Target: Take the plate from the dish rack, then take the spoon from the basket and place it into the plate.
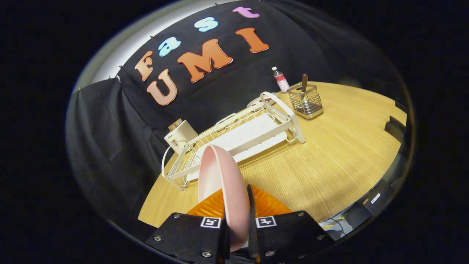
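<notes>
I have the hand-held gripper (pixel 236 209) clamped on the plate (pixel 223 176): both fingers press against it, one on each face, and the pink plate stands on edge between them, its rim rising ahead of the fingertips. The plate is out of the rack (pixel 234 139) and held above the counter (pixel 337 154), just in front of the rack's near end. The white wire rack lies lengthwise beyond the plate, running away from me across the wooden counter, with a white tray under its bars. At its far end, just beside it, stands the wire basket (pixel 306 101), and the spoon (pixel 303 86) sits upright in it, brown handle poking out of the top. Behind the basket, near the booth wall, I see a small bottle (pixel 280 79) with a white cap. On the other side of the rack, close to its near end and against the black cloth, there is a white box-like object (pixel 181 137); I cannot tell what it is.
</notes>
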Action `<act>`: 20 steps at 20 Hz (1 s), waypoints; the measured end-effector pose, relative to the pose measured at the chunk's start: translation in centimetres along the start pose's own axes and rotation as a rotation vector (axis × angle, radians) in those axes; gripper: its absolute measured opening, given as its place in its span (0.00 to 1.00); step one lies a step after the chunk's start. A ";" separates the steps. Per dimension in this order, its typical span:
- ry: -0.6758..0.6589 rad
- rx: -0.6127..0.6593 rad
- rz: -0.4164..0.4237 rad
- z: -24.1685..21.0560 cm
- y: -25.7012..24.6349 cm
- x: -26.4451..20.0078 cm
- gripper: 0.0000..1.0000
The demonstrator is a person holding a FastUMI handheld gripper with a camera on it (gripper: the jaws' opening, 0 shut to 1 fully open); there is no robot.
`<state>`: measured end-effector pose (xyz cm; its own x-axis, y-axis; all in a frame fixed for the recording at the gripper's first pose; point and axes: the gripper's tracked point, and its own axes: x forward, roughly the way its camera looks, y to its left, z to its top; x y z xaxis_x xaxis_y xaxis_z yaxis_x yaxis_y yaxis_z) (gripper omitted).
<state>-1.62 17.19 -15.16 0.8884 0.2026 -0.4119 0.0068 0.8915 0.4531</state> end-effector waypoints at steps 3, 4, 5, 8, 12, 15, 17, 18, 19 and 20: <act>0.043 0.087 0.017 -1.0 -0.3 0.9 0.20; 0.048 0.105 0.023 -1.1 -0.5 1.1 0.20; 0.056 0.118 0.024 -1.2 -0.7 1.3 0.20; 0.083 0.178 0.015 -1.5 -1.3 2.1 0.21; 0.110 0.230 0.008 -2.0 -1.5 2.6 0.24; 0.106 0.201 -0.053 -2.2 -3.1 3.2 0.27; 0.105 0.200 -0.070 -2.1 -3.9 2.9 0.30; 0.100 0.189 -0.086 -2.0 -4.4 2.8 0.35; 0.093 0.175 -0.100 -1.9 -4.9 2.8 0.39; 0.085 0.162 -0.114 -1.6 -5.4 2.8 0.40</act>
<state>0.08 13.62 -20.01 0.8361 0.1439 -0.5293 0.1845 0.8350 0.5185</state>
